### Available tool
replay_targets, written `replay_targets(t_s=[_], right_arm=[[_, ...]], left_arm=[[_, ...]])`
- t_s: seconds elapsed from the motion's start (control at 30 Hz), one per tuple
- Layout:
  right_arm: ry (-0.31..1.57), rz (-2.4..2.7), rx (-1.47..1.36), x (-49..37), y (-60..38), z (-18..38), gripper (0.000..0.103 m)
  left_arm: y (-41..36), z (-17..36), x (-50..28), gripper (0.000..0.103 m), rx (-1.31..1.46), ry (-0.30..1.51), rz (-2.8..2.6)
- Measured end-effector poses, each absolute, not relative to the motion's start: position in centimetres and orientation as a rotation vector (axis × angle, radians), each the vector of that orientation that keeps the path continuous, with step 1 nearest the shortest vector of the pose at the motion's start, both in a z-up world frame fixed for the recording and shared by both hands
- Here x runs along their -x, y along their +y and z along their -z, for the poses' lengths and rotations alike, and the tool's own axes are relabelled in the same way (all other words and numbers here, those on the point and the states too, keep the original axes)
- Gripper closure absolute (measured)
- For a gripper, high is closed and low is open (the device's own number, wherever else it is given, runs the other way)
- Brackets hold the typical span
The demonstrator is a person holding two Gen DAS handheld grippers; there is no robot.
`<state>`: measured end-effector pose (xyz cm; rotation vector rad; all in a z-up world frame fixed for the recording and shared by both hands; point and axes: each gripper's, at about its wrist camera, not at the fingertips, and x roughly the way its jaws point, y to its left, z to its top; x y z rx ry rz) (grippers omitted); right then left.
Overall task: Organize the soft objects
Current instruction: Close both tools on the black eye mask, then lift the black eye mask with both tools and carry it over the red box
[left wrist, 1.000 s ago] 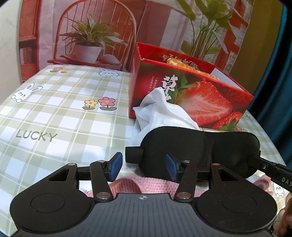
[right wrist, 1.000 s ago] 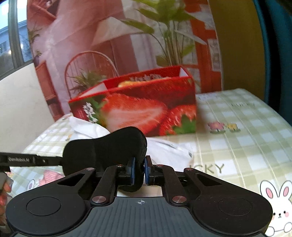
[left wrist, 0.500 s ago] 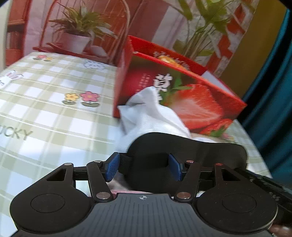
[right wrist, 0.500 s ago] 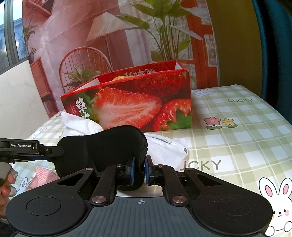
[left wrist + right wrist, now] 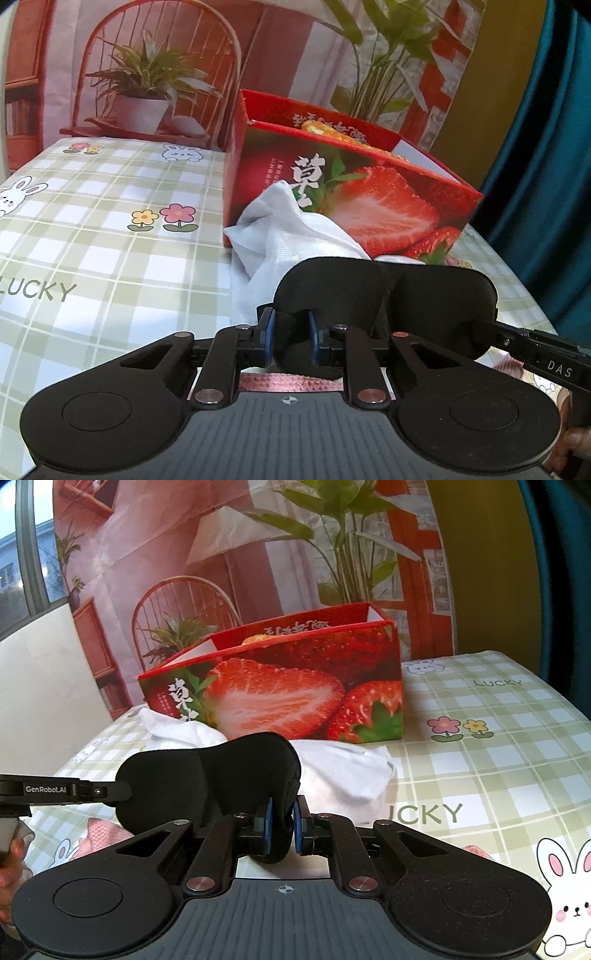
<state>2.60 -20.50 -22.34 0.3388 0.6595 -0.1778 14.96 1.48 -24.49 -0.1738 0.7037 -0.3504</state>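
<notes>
A black padded eye mask (image 5: 384, 295) hangs in the air between my two grippers. My left gripper (image 5: 290, 341) is shut on its left end. My right gripper (image 5: 283, 829) is shut on its right end (image 5: 221, 775). A crumpled white cloth (image 5: 288, 229) lies on the table behind the mask, against the red strawberry box (image 5: 369, 192), which stands open at the top. A pink knitted piece (image 5: 291, 382) lies under the mask, mostly hidden. The cloth (image 5: 343, 771) and box (image 5: 280, 686) also show in the right wrist view.
The table carries a green checked cloth (image 5: 92, 240) printed with rabbits, flowers and "LUCKY". A backdrop picture of a chair and plants (image 5: 147, 81) stands behind the table. A teal curtain (image 5: 546, 184) hangs at the right. Something yellow (image 5: 332, 134) lies inside the box.
My left gripper has closed from open onto the mask's left end. The mask has risen a little and stretched between both grippers. The right gripper stayed shut on it.
</notes>
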Motion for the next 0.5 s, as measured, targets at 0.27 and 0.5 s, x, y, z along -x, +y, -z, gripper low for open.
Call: replay_targets(t_s=[0.27, 0.5], right_arm=[[0.651, 0.167, -0.337, -2.6, -20.4, 22.2, 0.092], [0.627, 0.151, -0.337, -2.4, -20.2, 21.7, 0.093]], left_arm=[[1.7, 24.1, -14.3, 0.09, 0.147, 0.66, 0.34], [1.4, 21.9, -12.6, 0.093, 0.123, 0.551, 0.344]])
